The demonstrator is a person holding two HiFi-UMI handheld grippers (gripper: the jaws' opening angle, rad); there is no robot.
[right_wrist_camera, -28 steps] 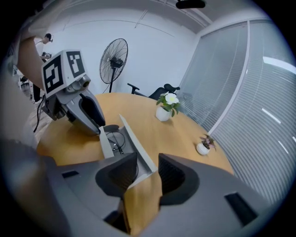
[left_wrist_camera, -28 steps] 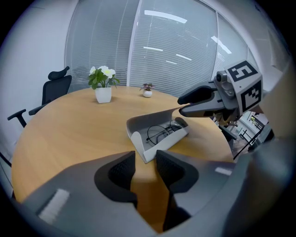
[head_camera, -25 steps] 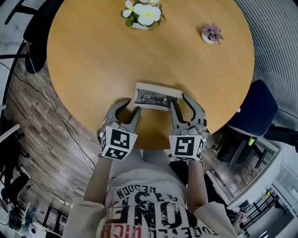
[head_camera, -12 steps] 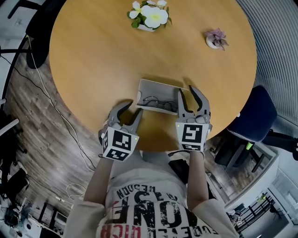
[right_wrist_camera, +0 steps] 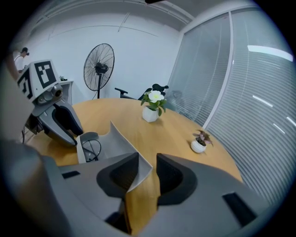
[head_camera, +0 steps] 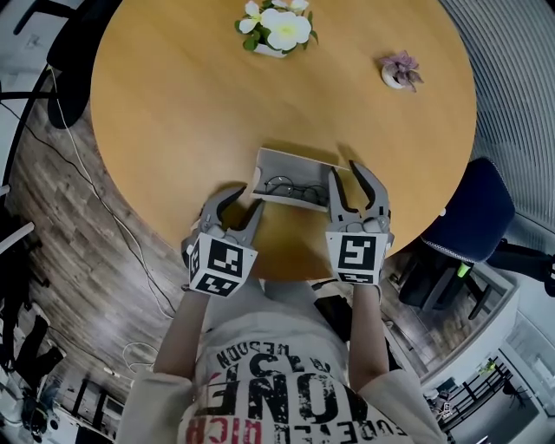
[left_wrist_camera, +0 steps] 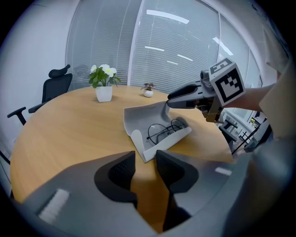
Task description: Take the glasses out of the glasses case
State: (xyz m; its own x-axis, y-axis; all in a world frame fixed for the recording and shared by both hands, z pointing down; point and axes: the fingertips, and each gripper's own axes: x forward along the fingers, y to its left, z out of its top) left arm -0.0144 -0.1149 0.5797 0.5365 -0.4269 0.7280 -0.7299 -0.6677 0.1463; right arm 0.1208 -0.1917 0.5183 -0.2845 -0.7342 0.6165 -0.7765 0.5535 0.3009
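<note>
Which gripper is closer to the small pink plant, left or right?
Right. The right gripper sits at the near table edge, below the pink plant in the head view; the left gripper sits further left.

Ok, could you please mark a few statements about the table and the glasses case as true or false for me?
1. The glasses lie inside the open glasses case. True.
2. The left gripper holds the glasses. False: its jaws stand apart over bare table, just short of the case.
3. A white-flowered plant stands on the table. True.
4. The small pink plant sits inside the case. False: it stands on the table, well apart from the case.
</note>
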